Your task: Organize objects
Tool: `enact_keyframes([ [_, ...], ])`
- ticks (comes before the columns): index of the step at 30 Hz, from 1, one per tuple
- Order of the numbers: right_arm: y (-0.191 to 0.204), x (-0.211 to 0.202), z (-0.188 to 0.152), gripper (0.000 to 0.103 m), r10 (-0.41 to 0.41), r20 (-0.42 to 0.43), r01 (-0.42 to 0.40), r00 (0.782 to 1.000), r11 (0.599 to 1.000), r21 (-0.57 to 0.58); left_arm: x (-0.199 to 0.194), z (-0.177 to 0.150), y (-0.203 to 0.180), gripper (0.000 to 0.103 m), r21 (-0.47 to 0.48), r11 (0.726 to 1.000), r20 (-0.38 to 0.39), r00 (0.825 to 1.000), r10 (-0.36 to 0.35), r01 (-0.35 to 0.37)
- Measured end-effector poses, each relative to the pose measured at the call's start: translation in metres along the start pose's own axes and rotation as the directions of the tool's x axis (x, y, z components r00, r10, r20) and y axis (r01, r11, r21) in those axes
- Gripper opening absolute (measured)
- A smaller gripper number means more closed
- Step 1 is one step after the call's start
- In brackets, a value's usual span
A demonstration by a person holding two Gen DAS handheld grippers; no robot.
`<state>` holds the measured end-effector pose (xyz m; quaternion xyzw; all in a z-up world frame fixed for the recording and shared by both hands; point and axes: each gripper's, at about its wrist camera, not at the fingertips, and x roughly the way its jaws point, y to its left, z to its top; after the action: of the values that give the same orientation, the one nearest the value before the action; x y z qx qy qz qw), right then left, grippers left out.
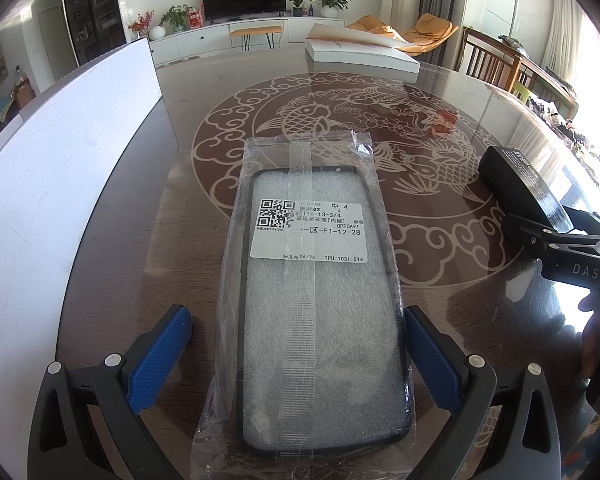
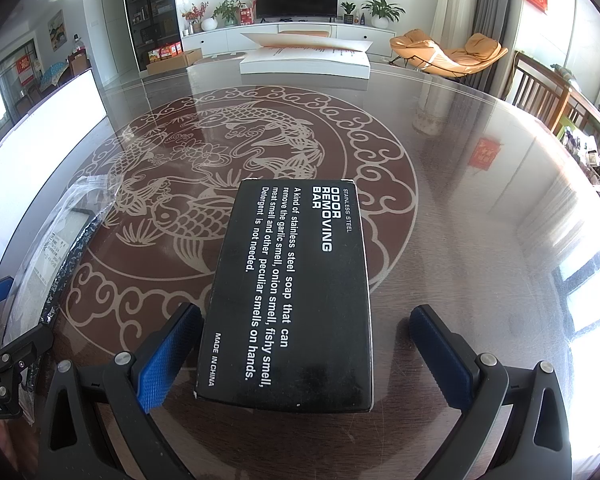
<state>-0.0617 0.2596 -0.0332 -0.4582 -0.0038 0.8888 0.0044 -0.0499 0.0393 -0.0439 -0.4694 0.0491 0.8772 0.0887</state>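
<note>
Glossy and dark, the desk (image 2: 480, 208) carries a pale fish-and-cloud pattern and fills both views, with a living room behind it at the top of each frame.

In the left wrist view, a bagged phone case (image 1: 312, 288) lies flat at centre, running from mid-frame down to the lower edge. The left gripper (image 1: 298, 354) has its jaws apart, one blue pad on each side of the bag at the bottom of the frame; the right pad sits at the plastic's edge, the left pad stands a little clear of it. A white board (image 1: 60, 184) stands upright along the left side of the frame, closing off that side near the case. Bare desk lies ahead of the case up to a white box (image 1: 360, 54) at upper centre.

In the right wrist view, a black box (image 2: 296, 292) printed "ODOR REMOVING BAR" lies flat at centre, between the parted jaws of the right gripper (image 2: 306, 354). The left pad is just beside the box's edge; the right pad stands off with a gap. Bare desk spreads across the right half of that frame, out to the desk's curved rim.

One case, one black box, one white box, one board.
</note>
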Motion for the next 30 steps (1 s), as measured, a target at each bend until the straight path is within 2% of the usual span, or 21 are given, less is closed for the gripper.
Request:
enact_keyframes([
  [30, -0.0002, -0.0002, 0.0001, 0.103, 0.001, 0.000, -0.001, 1.000, 1.000, 0.001, 0.0008, 0.0047, -0.0012, 0.103, 0.009, 1.000, -0.012, 1.000, 0.002, -0.002],
])
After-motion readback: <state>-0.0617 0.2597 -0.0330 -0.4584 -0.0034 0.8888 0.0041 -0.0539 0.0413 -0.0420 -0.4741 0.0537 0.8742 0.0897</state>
